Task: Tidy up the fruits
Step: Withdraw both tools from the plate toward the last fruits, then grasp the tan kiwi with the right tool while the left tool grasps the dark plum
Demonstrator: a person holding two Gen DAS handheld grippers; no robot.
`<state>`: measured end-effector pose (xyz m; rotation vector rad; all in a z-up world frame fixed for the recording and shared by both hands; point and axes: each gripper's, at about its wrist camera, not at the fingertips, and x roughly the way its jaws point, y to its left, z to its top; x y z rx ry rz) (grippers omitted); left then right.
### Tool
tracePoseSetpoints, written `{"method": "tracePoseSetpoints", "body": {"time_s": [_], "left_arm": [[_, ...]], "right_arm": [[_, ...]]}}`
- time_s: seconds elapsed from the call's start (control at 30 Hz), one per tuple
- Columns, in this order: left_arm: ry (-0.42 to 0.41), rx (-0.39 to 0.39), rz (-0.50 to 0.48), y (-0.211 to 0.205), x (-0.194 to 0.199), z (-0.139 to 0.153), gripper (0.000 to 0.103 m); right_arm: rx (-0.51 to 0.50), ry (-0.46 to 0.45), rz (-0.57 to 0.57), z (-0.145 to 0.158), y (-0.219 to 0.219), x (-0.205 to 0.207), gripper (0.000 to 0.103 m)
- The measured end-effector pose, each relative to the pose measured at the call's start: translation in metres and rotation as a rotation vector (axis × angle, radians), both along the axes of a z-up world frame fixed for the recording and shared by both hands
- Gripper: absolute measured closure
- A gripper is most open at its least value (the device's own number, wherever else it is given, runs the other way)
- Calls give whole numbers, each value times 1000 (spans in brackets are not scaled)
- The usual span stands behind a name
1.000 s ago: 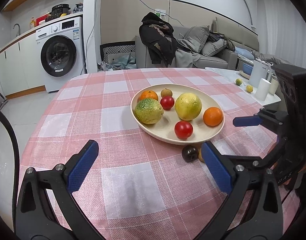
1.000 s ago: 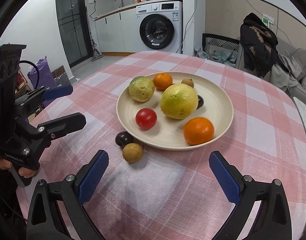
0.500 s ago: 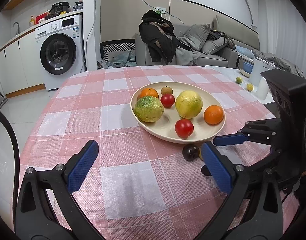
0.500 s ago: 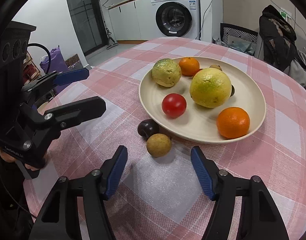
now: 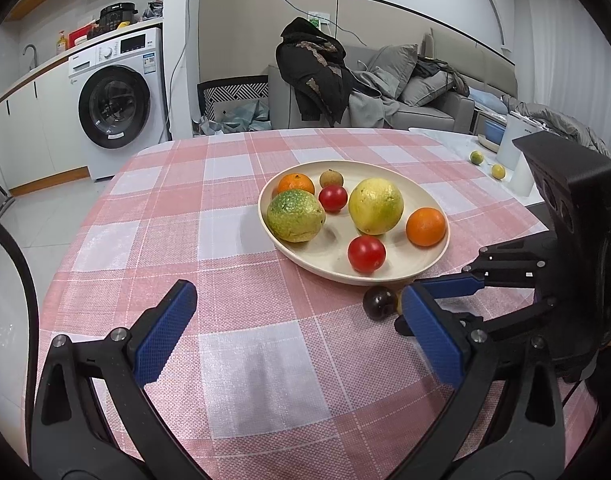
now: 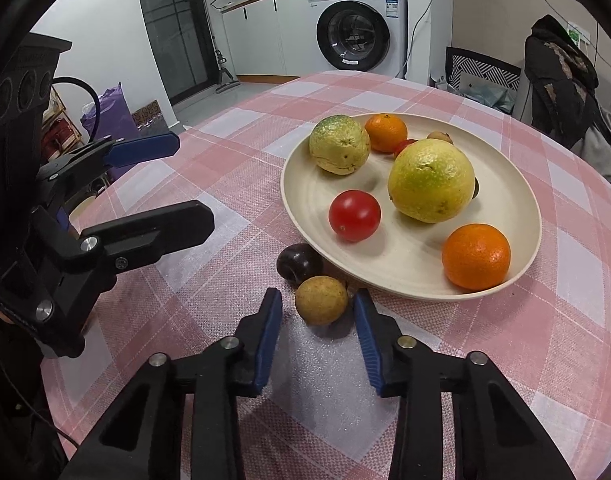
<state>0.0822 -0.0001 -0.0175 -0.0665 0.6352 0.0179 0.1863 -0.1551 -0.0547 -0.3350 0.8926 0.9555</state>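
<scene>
A cream plate [image 6: 517, 204] [image 5: 389, 276] on the pink checked tablecloth holds a large yellow-green citrus [image 6: 430, 181], a green citrus [image 6: 339, 144], two oranges, two tomatoes and small brown fruits. A dark plum [image 6: 298, 261] [image 5: 379, 302] and a small tan fruit [image 6: 321, 300] lie on the cloth against the plate's near rim. My right gripper [image 6: 318, 307] is open, its jaws on either side of the tan fruit without touching it. My left gripper [image 5: 293, 332] is open and empty over the cloth, left of the plum.
The left gripper shows in the right wrist view [image 6: 145, 188], to the left of the plate. A white side table [image 5: 501, 176] with two small fruits and containers stands at the right. A washing machine [image 5: 117, 104] and a sofa [image 5: 405, 92] lie beyond the table.
My right gripper moved forward and down to the tan fruit and narrowed its jaws around it. The left gripper barely moved.
</scene>
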Motion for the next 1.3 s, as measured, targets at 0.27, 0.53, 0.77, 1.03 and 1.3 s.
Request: {"method": "tracePoseSetpoints", "body": {"time_s": [0.27,0.53,0.77,1.03,1.3], "left_arm": [[4,2,-5,-1,1,-1,1],[26,9,-45,-6,3,-5,1],[146,8,-103,-22,18,-20,1],[222,-39,-142,-35,36,-34,16],[265,-35,-182,-49,52,-41,45]], "right_arm": [[-1,-28,2,2,-2,-3,76],[47,-76,-24,17,-22,-12,76],[80,-83,-54,28,-39,-8,76],[101,-90,-88,33,-50,0,76],[108,-91,-101,35,-55,2,76]]}}
